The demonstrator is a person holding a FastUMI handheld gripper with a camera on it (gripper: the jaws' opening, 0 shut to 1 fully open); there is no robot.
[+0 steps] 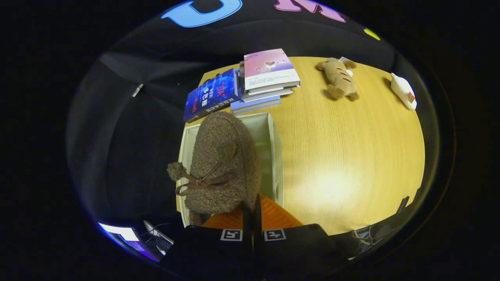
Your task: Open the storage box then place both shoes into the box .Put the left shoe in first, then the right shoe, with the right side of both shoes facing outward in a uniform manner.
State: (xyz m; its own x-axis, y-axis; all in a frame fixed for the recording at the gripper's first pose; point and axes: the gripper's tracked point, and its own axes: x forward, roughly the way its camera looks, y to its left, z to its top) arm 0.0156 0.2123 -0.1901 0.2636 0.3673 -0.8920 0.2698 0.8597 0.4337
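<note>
With the tool (252, 212) clamped on the heel of the fuzzy brown slipper-shoe with the leather bow (222, 164), lower it straight into the open beige fabric storage box (273, 136) on the table (343, 148), keeping it level

The shoe (222, 164) is nubby, fleece-like brown cloth with a smooth leathery bow, the box (273, 148) looks like matt pale fabric, the desk (343, 156) is glossy light woodgrain catching glare, and the books (269, 70) have shiny paper covers.
</note>
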